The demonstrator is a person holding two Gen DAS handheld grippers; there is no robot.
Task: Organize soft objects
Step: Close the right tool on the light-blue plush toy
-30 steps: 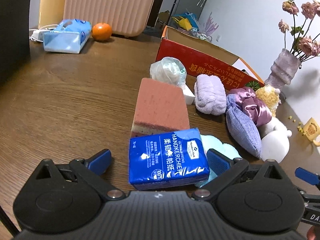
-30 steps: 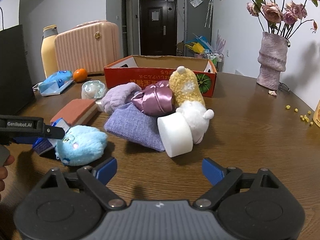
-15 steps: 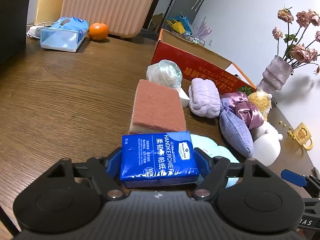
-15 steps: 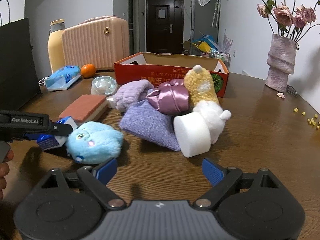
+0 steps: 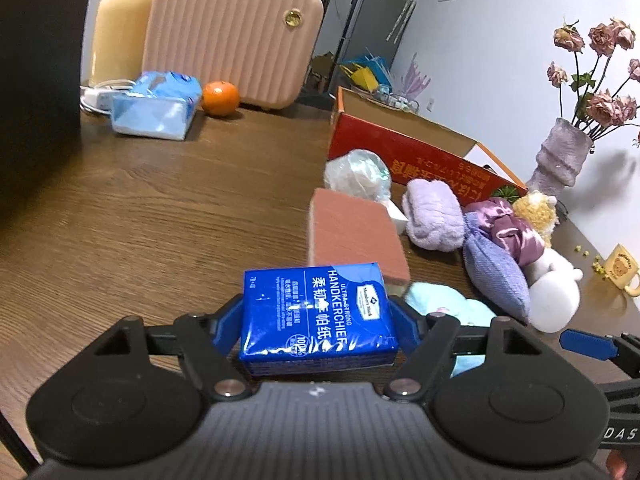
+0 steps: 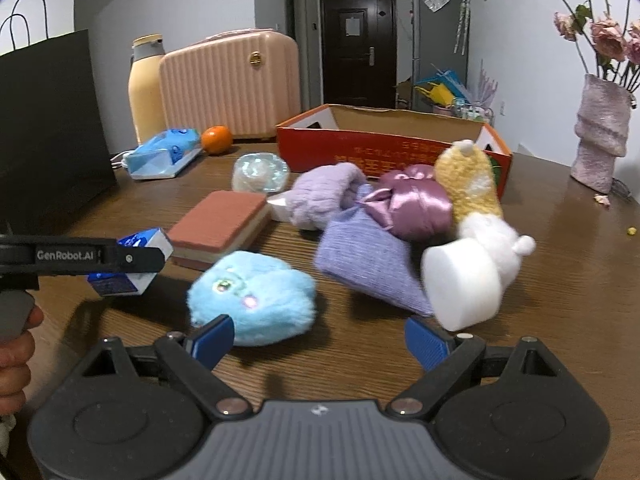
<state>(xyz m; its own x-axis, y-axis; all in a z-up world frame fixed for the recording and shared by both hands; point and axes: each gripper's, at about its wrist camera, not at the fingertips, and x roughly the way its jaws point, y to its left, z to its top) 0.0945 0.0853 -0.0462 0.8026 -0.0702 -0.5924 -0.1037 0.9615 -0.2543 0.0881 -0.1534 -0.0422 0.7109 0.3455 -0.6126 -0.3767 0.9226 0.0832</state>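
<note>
My left gripper (image 5: 317,309) is shut on a blue handkerchief tissue pack (image 5: 312,320), its pads pressing both long sides. In the right wrist view the same pack (image 6: 120,280) hangs just above the table at the left. My right gripper (image 6: 318,340) stands open with nothing in it, just in front of a light blue plush (image 6: 252,296). Behind lie a terracotta sponge (image 6: 220,224), a lavender pouch (image 6: 368,268), a purple satin scrunchie (image 6: 412,204), a lilac fluffy roll (image 6: 320,196), a yellow plush (image 6: 468,184) and a white foam cylinder (image 6: 464,284). A red cardboard box (image 6: 380,152) stands open behind them.
At the back left are a pink suitcase (image 6: 232,84), an orange (image 6: 216,139), a blue tissue bag (image 6: 164,154) and a yellow bottle (image 6: 146,88). A black bag (image 6: 48,128) stands far left, a vase of roses (image 6: 600,136) far right, and a yellow mug (image 5: 622,270) near the table edge.
My left gripper has closed on the blue tissue pack, which now sits off the table. My right gripper has moved closer to the blue plush and the pile.
</note>
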